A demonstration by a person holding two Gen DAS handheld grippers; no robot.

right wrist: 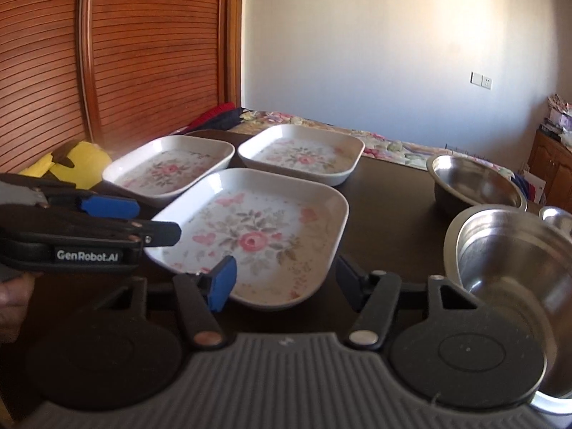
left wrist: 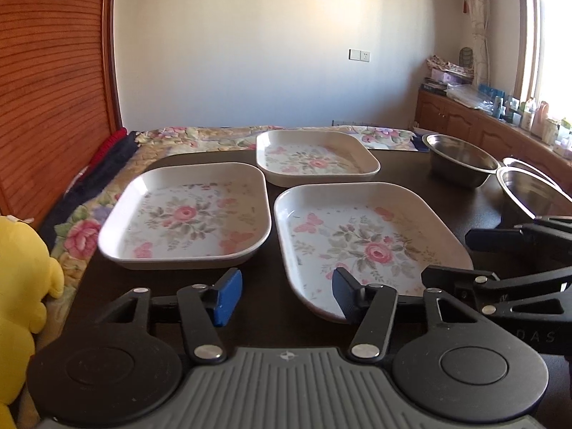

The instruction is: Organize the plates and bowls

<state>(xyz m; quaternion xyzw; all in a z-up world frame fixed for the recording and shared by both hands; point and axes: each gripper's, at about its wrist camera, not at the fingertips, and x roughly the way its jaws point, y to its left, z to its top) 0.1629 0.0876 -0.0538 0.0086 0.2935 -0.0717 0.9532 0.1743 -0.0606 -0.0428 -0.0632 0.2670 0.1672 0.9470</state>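
**Inspector:** Both grippers stood wide open and empty. Left gripper and right gripper each hovered at the near edge of the nearest floral plate.

**Clerk:** And beyond?

**Inspector:** Two more floral plates lay on the dark table, not stacked; three steel bowls stood right, two apparently nested.

**Clerk:** Risk?

**Inspector:** Probably a slip. Both tools crowded one smooth, sloped rim, so they might collide.

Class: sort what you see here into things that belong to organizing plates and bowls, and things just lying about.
Belonging: three floral plates; steel bowls.
Lying about: yellow plush toy; floral bedspread; clutter on the window cabinet.
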